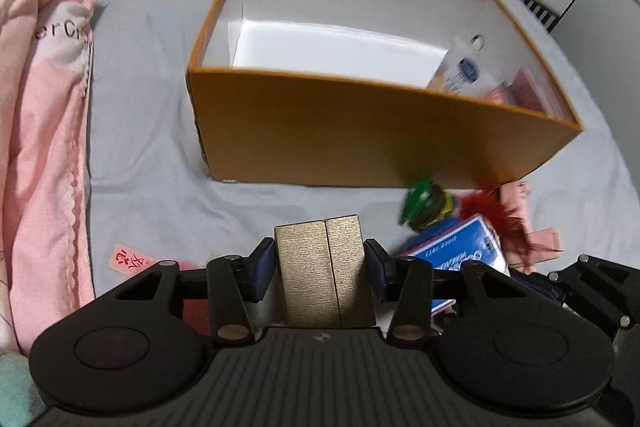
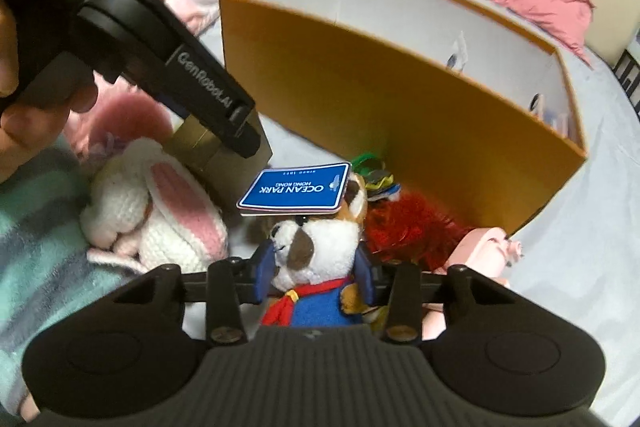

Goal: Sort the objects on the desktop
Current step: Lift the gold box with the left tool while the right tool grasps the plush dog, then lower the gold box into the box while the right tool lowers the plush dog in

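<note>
Ahead of both grippers spreads a grey bedsheet [image 1: 140,155], and on it, straight in front of the tools, stands a large open orange cardboard box with a white inside [image 1: 360,147]; a white packet with a blue label [image 1: 464,71] leans in its far right corner as the left gripper sees it. To the left gripper's left lies a bunched pink quilt [image 1: 44,87]. The left gripper [image 1: 320,267] is clenched on a brushed gold rectangular block with a seam down its middle [image 1: 324,263], both blue pads pressing its sides, held short of the box's near wall. Left of the right gripper lies a white knitted rabbit with pink ears [image 2: 160,211]. The right gripper [image 2: 316,267] has a brown-and-white plush dog in a blue shirt and red scarf [image 2: 316,247] between its fingers, the pads against the toy's sides; its jaws are partway apart. A blue "OCEAN PARK" card [image 2: 296,191] rests on the dog's head, just beyond the fingertips. To its right, against the box, sit red feathers [image 2: 412,227] and a small green toy [image 1: 420,203].
</note>
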Tool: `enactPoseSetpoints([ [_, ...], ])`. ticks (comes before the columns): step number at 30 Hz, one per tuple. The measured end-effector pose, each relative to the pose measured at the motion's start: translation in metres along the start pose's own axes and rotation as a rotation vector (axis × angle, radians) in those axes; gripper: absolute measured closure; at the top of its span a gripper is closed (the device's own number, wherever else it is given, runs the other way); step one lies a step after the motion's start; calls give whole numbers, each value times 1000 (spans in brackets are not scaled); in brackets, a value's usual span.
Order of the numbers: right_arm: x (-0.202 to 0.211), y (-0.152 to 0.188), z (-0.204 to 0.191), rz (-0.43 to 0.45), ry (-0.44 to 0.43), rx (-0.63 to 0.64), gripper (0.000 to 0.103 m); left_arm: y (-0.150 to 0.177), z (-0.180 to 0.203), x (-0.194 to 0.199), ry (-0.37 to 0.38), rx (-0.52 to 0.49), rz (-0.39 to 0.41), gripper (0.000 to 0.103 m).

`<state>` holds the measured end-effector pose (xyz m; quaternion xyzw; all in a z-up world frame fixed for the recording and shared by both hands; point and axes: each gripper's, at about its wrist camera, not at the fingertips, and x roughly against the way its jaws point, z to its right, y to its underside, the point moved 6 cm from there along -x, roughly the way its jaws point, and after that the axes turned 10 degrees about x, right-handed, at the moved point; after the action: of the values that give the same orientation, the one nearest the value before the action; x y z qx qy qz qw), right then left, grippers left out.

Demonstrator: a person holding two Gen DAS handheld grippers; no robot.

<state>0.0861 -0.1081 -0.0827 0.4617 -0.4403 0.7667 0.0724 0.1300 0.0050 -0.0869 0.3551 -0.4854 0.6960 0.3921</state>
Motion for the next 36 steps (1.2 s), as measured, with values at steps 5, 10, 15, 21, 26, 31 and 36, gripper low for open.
enactPoseSetpoints([
  [5,39,-16,17,144,-32,-112,60,-7,9,33,67,-7,34,49],
  [10,70,-45,48,287,-71,-229,60,-39,30,83,162,-50,130,49],
  [15,105,-82,86,449,-69,-367,59,-91,50,101,176,-64,211,49],
  [21,111,-110,137,516,58,-431,59,-132,70,42,104,-102,117,49],
  [26,73,-122,170,453,137,-407,59,-133,73,-25,36,-135,3,49],
  [31,34,-117,199,368,150,-395,59,-129,74,-62,12,-172,-89,48],
  [36,-2,-120,214,294,117,-393,59,-127,71,-84,46,-142,-188,48],
])
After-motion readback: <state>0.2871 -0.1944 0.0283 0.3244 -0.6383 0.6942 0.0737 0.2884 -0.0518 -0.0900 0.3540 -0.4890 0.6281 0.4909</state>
